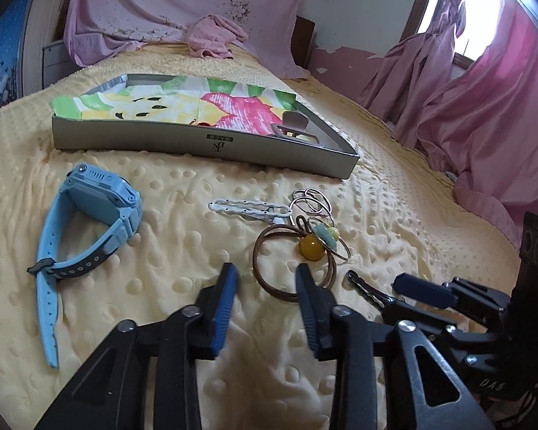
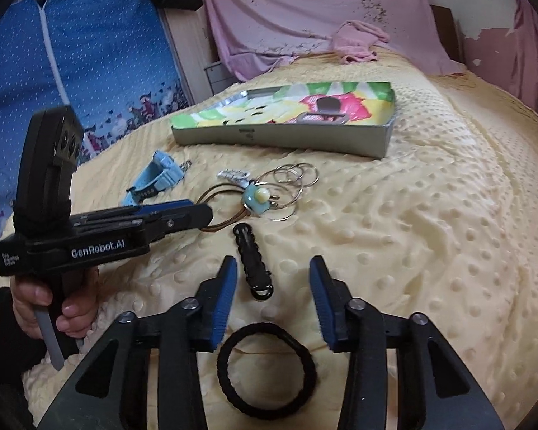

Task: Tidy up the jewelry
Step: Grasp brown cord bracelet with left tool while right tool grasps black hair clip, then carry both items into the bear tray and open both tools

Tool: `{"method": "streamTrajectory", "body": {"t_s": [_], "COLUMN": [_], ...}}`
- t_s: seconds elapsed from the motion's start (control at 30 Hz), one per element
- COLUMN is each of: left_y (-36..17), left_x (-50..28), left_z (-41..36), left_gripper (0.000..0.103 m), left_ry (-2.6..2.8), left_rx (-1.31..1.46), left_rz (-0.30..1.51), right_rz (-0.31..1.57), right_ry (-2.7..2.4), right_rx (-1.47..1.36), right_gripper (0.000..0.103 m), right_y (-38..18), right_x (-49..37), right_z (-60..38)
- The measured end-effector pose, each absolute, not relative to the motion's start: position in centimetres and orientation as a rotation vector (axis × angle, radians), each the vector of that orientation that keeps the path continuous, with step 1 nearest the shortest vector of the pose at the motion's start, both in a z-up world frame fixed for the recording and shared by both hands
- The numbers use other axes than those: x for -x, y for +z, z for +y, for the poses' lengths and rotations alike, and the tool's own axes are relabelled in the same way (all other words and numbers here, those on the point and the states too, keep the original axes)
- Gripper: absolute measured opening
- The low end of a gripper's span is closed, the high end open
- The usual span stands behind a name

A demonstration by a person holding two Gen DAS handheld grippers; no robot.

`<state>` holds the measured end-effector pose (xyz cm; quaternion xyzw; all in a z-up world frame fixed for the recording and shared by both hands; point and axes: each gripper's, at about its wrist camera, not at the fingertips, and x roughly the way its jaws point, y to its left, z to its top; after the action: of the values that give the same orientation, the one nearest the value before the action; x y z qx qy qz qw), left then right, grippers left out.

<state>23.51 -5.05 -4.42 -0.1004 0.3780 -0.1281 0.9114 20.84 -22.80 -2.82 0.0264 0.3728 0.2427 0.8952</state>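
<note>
On the yellow dotted bedspread (image 1: 161, 186) your jewelry lies scattered in front of a shallow grey box (image 1: 204, 141), whose floor is lined with a flowered sheet and which already holds a hair claw (image 1: 294, 125) near its right end.

Your left gripper (image 1: 265, 276) points down at the bed with its blue-padded fingers (image 1: 224, 301) partly apart; nothing is pinched between them. The right finger's tip overlaps the edge of a brown hair tie (image 1: 260, 268) with a yellow bead, though you cannot tell whether it touches. Just beyond that tie sit a blue-green bead ornament (image 1: 324, 233), a cluster of thin silver rings (image 1: 310, 202) and a white hair clip (image 1: 249, 209). Well to the left, a light-blue smartwatch (image 1: 100, 215) lies on its side, strap curled.

Your right gripper (image 2: 272, 268) also has its fingers (image 2: 222, 297) partly apart and empty. A black hair clip (image 2: 251, 254) lies on the bedspread between their tips, untouched by either pad. Nearer the camera, a black elastic hair band (image 2: 267, 369) rests flat on the bed below the fingers. In the right wrist view your left hand (image 2: 50, 308) grips the handle of the other gripper, at the left.
</note>
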Motion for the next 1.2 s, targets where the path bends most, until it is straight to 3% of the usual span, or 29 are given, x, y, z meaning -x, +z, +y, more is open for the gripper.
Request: {"method": "streamTrajectory", "body": {"t_s": [0.3,0.8,1.2], "left_y": [-5.0,0.2,5.8], "left_x": [-24.0,-19.2,-26.3], "left_z": [-5.4,-5.8,-3.2], "left_gripper": [0.005,0.003,0.003], "left_ry": [-0.249,-0.267,-0.316], "left_rx": [0.198,0.153,0.212], "left_rz": [0.806,0.656,0.595], "right_rz": [0.771,0.591,0.544], "right_ry": [0.500,0.473,0.465], "right_rx": [-0.055,-0.121,-0.182], "right_gripper": [0.015,0.013,0.013], "right_y": [-2.9,0.7,4.8], "right_x": [-20.8,-19.7,-28.9], "right_z": [-22.7,-24.5,-23.9]}}
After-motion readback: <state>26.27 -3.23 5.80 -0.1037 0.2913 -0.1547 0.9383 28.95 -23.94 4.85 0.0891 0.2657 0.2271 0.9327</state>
